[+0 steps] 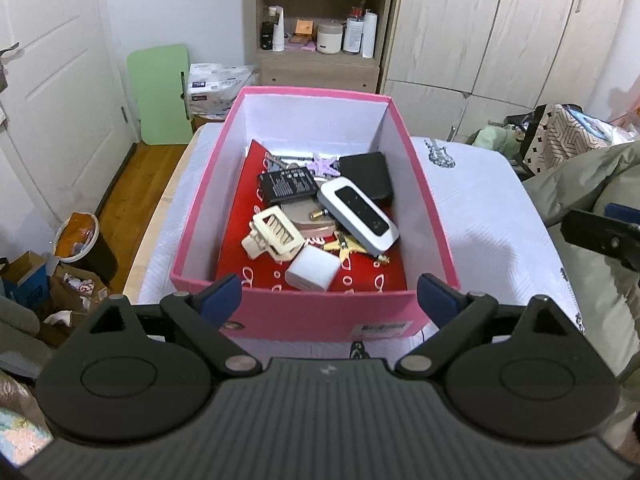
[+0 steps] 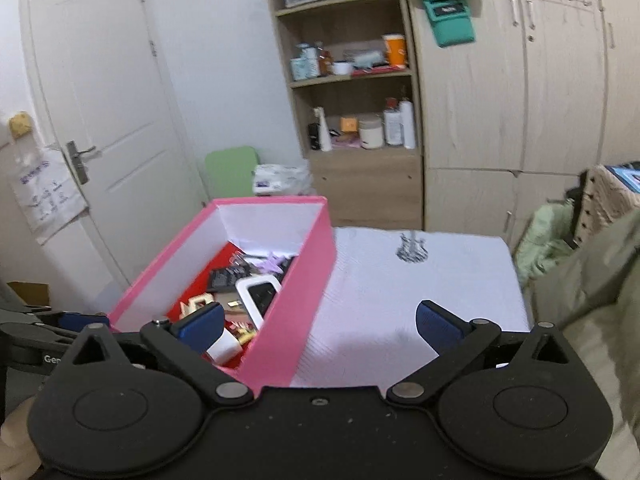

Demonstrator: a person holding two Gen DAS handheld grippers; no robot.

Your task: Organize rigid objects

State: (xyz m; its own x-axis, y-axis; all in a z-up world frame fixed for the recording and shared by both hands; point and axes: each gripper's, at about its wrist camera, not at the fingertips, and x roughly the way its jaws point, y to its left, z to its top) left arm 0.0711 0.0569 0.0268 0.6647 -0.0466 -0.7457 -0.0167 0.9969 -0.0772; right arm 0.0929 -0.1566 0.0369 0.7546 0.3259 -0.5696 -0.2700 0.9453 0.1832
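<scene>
From the left wrist, the left claw [image 1: 328, 300] hangs released and empty just before the pink box [image 1: 316, 312], which sits on a white-covered bed [image 1: 480, 216]. Inside lie a cream hair clip [image 1: 272, 238], white charger [image 1: 313, 273] and grey-white device [image 1: 358, 214]. From the right wrist, the right claw [image 2: 320, 326] gapes empty, straddling the box's right wall. The sorting looks nearly finished; the next move probably means finding any leftover item.

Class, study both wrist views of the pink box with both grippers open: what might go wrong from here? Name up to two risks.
1. The router lies tilted on the piled items; adding or pulling anything nearby may make it slide.
2. The pink box sits on soft bedding by the edge, so a nudge from the left gripper, close to its near wall, could shift or tip it.
</scene>
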